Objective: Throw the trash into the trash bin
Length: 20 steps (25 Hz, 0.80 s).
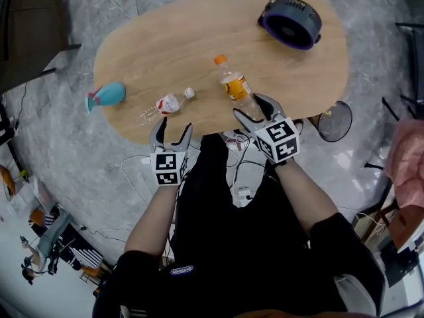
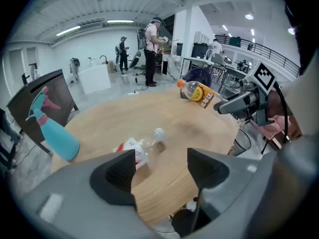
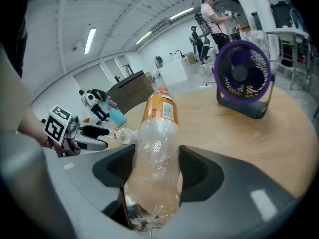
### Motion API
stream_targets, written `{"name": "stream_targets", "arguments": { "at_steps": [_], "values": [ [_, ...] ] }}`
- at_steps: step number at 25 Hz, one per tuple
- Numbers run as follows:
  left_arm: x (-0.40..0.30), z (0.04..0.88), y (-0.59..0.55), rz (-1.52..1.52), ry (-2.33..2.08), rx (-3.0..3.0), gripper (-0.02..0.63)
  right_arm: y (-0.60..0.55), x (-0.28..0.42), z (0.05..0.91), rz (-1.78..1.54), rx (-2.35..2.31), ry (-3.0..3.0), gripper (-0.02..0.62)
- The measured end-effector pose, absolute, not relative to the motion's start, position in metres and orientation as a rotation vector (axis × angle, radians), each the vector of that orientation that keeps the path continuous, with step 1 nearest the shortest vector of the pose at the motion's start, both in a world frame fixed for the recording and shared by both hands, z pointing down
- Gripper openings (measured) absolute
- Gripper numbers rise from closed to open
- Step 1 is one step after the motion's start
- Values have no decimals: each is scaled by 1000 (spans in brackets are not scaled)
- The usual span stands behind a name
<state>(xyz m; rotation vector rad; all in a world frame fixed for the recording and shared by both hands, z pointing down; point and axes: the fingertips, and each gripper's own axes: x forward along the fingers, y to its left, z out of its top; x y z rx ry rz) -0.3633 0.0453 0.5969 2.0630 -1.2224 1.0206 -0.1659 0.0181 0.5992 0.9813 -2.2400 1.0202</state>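
Right tongs (image 3: 157, 168) are clamped on the orange-label bottle (image 3: 158, 128), pads on its clear lower body. The cap points to 11 o'clock in the head view and the bottle is clear of the surface (image 1: 172, 45). Gripping it low keeps the long neck ahead of the jaws, so we'd judge it can drop cap-first into a bin.

Left tongs (image 2: 162, 168) are open and empty, at the near edge of the surface. The small clear bottle (image 2: 137, 151) lies flat at 12 o'clock just ahead of them, which looks like the line-up for the second pick.

The mesh bin (image 1: 334, 121) is on the floor off the surface edge, 3 o'clock from the right tongs, and is probably the target.

The teal spray bottle (image 1: 106, 96) at 9 and the fan (image 1: 291, 22) at 1 don't read as trash.
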Motion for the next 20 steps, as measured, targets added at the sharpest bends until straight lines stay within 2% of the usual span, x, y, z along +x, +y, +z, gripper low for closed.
{"name": "stream_targets", "arguments": {
  "at_steps": [20],
  "values": [
    [-155, 613, 43, 1260, -766, 2402, 333, 93, 75, 594, 1196, 1477, -2048, 307]
  ]
}}
